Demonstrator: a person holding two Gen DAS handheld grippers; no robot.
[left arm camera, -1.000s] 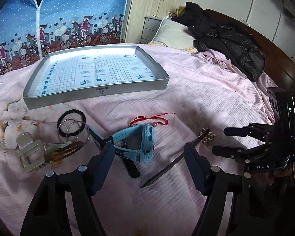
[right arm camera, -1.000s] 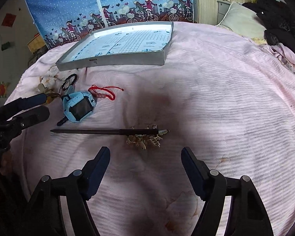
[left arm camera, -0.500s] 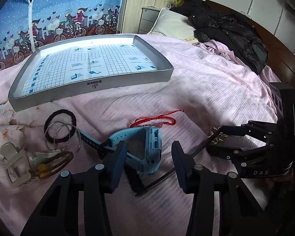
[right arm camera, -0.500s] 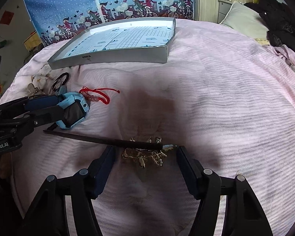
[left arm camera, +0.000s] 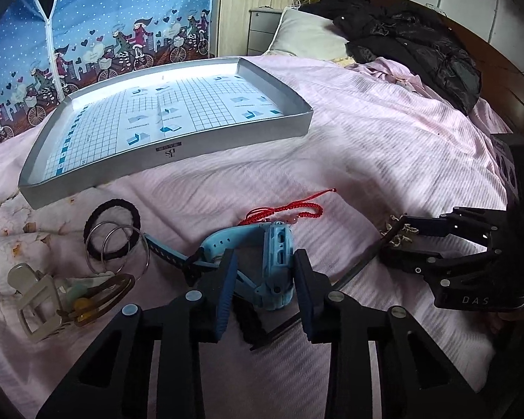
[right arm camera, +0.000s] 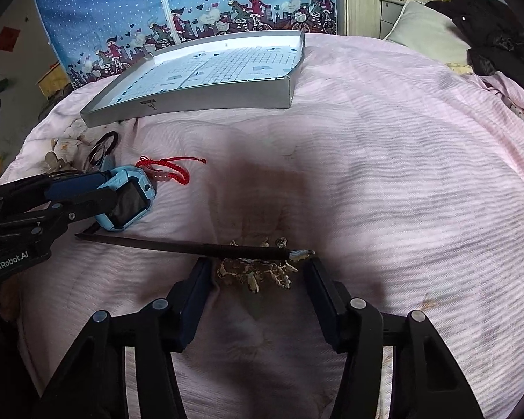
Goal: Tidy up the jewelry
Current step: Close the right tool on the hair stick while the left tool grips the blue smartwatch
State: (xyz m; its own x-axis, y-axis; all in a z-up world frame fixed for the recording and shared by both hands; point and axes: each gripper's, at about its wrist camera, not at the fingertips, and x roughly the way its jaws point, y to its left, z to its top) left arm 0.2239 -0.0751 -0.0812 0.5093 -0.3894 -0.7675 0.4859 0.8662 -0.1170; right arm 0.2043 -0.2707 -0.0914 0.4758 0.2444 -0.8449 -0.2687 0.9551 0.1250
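Both tools are down on the bed at once, so this looks like the pick-up step of the sorting job. The left tool has its two fingers either side of the blue watch; they sit close against the case, though whether they are truly pinching it or only bracketing it I cannot tell from here. Over on the right, the right tool stands with its fingers apart, straddling the ornate gold head of the dark hair stick, which lies flat across the pink bedspread with its point toward the watch. The grey tray waits at the far side, and it appears to have nothing in it yet, so I judge the task barely begun. Next, I'd say, the left tool needs a firm squeeze on the watch and a clean lift toward the tray, minding the dangling strap; the right needs to close on the stick's head, low enough to catch that thin shaft. Count them up: one watch, one hair stick, one red cord bracelet just beyond the watch, one black hair tie, two thin metal bangles overlapping it, and at the near left a pale buckle and a brownish hair clip. One tray, two tools.
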